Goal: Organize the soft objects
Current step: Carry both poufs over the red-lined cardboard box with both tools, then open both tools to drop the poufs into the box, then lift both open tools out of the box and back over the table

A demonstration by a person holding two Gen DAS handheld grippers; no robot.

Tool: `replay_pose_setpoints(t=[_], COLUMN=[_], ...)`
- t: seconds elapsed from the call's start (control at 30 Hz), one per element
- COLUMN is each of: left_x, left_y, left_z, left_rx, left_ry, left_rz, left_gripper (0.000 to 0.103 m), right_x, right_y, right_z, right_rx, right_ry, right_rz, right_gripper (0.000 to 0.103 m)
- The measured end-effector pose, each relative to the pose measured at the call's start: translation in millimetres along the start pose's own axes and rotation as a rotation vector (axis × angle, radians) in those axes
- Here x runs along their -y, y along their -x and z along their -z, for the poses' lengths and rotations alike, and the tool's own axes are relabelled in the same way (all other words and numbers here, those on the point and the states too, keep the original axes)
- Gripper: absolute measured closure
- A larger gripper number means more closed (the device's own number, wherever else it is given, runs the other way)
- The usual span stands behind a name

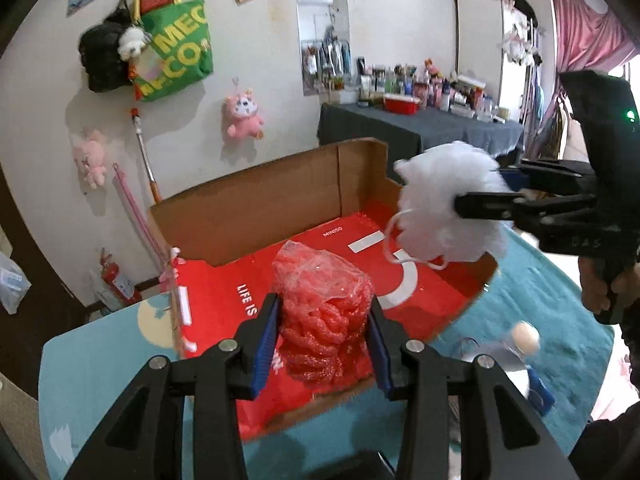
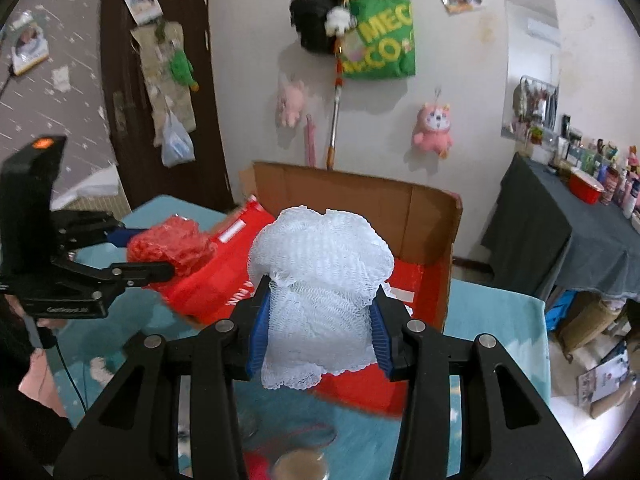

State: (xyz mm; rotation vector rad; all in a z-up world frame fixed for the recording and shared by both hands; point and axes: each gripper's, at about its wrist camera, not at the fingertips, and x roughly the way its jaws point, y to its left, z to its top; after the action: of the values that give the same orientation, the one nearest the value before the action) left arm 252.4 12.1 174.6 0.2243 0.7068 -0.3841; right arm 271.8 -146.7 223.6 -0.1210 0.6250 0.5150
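— Red mesh bath pouf pinched in left tongs, white mesh bath pouf in right tongs, both above open cardboard box on teal surface.

— Mid-carry, seemingly. Next: lower in, release.

Red liner: "MINISO", "LIFE IS"; green bag: "MEC", "CO".

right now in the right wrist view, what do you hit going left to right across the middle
left claw → red mesh puff it grips → white mesh puff in the right claw → right wall of the cardboard box → dark-clothed side table
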Motion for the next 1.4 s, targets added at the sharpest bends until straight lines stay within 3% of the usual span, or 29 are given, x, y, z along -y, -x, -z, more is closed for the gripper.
replay_pose_setpoints(t=[0.4, 0.63, 0.83, 1.03, 1.4], left_x=[-31, -40, -40, -38, -40], left_y=[-133, -181, -201, -204, -190], left_z=[-42, -40, -33, -31, -36], left_rx=[-0.197, -0.22, -0.205, -0.229, -0.206], left_ry=[0.018, 0.024, 0.004, 0.007, 0.044], left_rz=[-0.013, -0.063, -0.106, -0.114, -0.093], left_gripper=[0.059, 0.056, 0.054, 0.05, 0.033], right_x=[39, 52, 55, 57, 55], right_y=[-150, -206, -230, -225, -226], right_z=[-41, -41, -25, -23, -29], right_rx=[-0.254, -0.336, -0.379, -0.371, -0.374], right_ry=[-0.047, -0.095, -0.098, -0.104, -0.108], right_rz=[0.094, 0.137, 0.163, 0.15, 0.163], right_gripper=[0.062, 0.062, 0.058, 0.053, 0.043])
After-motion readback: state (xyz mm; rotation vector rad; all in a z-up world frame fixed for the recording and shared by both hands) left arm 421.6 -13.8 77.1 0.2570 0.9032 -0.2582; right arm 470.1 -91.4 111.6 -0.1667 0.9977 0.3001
